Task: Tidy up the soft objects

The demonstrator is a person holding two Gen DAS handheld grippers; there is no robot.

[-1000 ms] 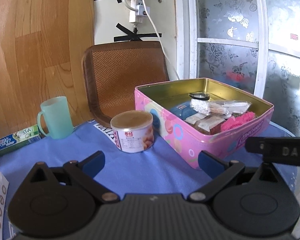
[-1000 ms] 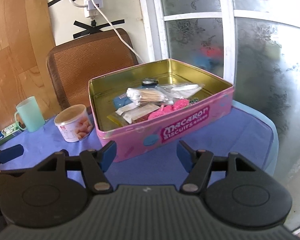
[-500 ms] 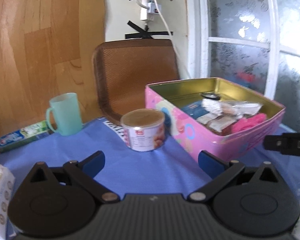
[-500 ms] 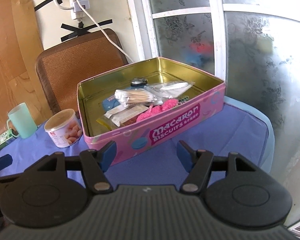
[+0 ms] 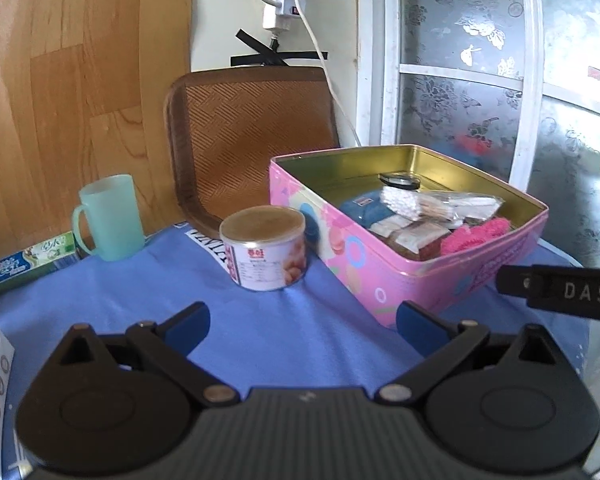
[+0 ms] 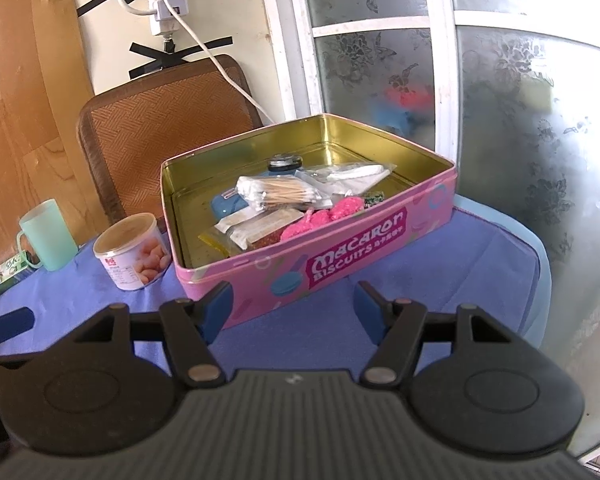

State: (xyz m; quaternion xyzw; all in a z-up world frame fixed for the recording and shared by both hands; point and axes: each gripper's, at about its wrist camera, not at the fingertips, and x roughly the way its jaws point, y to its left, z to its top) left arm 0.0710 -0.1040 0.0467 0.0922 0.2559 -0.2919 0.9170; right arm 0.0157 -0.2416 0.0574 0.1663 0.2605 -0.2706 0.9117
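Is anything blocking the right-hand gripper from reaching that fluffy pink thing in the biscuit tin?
Only the tin's own wall. The right gripper hovers open in front of the pink tin, and the pink fluffy item lies just behind that near wall. The tin has no lid on, so from above nothing visible blocks it.

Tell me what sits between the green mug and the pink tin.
In the left wrist view, a small can stands on the blue cloth between the green mug and the pink tin.
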